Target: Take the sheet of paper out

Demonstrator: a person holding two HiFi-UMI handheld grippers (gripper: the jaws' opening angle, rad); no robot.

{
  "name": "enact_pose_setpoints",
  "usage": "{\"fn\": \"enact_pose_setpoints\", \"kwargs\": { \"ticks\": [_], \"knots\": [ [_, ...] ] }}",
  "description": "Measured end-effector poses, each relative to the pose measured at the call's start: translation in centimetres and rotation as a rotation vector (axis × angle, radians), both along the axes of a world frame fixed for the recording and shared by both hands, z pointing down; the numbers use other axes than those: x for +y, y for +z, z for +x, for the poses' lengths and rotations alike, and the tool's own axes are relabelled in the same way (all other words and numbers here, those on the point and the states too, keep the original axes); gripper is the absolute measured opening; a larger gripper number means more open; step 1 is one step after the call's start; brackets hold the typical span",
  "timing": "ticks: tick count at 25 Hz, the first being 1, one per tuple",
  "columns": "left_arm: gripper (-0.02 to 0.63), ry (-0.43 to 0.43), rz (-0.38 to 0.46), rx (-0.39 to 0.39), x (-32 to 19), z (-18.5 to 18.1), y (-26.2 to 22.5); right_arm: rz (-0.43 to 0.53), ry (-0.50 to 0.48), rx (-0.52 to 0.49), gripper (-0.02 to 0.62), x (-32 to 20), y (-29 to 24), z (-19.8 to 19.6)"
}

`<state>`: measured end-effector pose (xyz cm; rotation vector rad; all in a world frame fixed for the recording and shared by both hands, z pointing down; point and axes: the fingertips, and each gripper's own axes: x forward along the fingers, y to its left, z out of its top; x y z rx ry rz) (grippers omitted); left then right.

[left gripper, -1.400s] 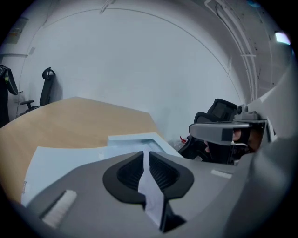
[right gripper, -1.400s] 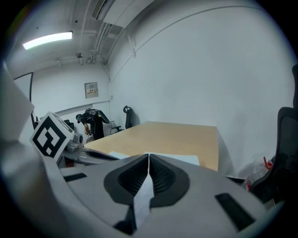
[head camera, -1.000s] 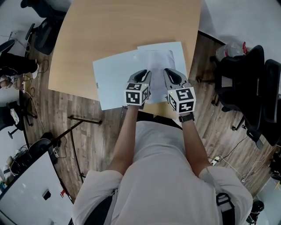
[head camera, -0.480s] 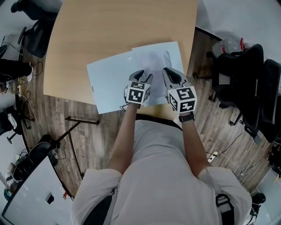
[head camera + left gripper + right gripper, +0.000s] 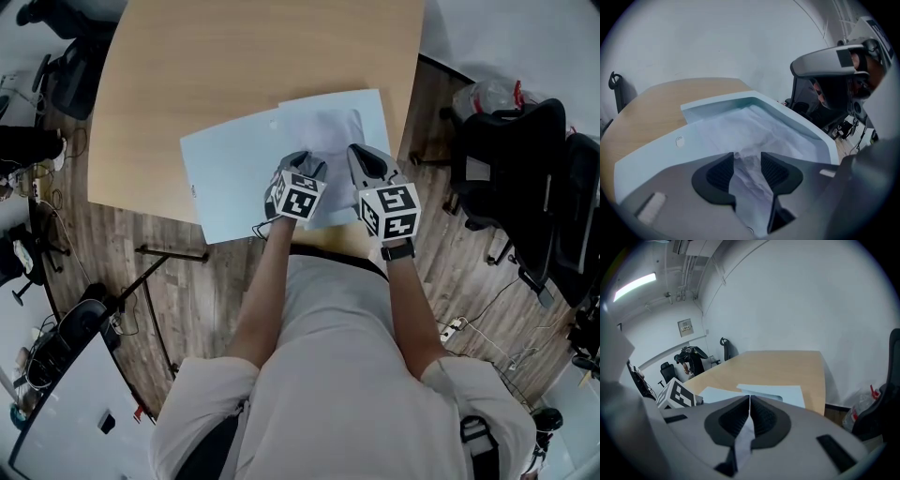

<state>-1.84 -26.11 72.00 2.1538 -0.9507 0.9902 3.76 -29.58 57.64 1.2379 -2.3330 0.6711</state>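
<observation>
Now the left gripper (image 5: 747, 161) has just been opening, sheet of paper (image 5: 757, 131) loose between its jaws; the right gripper (image 5: 750, 404) pinches it.

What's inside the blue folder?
A crinkled white sheet of paper lies inside the blue folder. The jaws of the left gripper have just opened around its near end. Whatever lies under the paper is covered.

Wide bare tabletop (image 5: 234, 66) beyond the open folder (image 5: 225, 178) and off to its left, with easy passage for a sweep out that way. The folder's near corner overhangs the table edge. On the right it gets tight: black office chairs (image 5: 525, 187) crowd the table's corner, a plastic bag (image 5: 487, 94) just behind them. On the left, another chair (image 5: 75, 75) stands at the far corner, with a dark bar (image 5: 173, 252) low over the floor.
</observation>
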Motion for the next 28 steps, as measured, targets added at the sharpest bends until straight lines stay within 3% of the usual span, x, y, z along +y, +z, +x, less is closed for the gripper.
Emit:
{"fn": "enact_pose_setpoints", "kwargs": {
  "ticks": [4, 13, 20, 28],
  "knots": [
    [0.181, -0.008, -0.051, -0.02, 0.2, -0.1, 1.1, -0.011, 0.008, -0.002, 0.014, -0.2, 0.3, 0.5],
    [0.115, -0.006, -0.043, -0.102, -0.4, -0.6, 1.8, -0.03, 0.028, 0.022, 0.014, -0.6, 0.9, 1.3],
    [0.078, -0.037, -0.037, -0.099, -0.6, -1.0, 1.8, -0.021, 0.075, 0.04, 0.014, -1.3, 0.8, 2.2],
    [0.029, -0.017, -0.024, -0.073, -0.5, -1.1, 1.2, -0.008, 0.062, 0.032, 0.014, -1.5, 0.2, 1.3]
  ]
}}
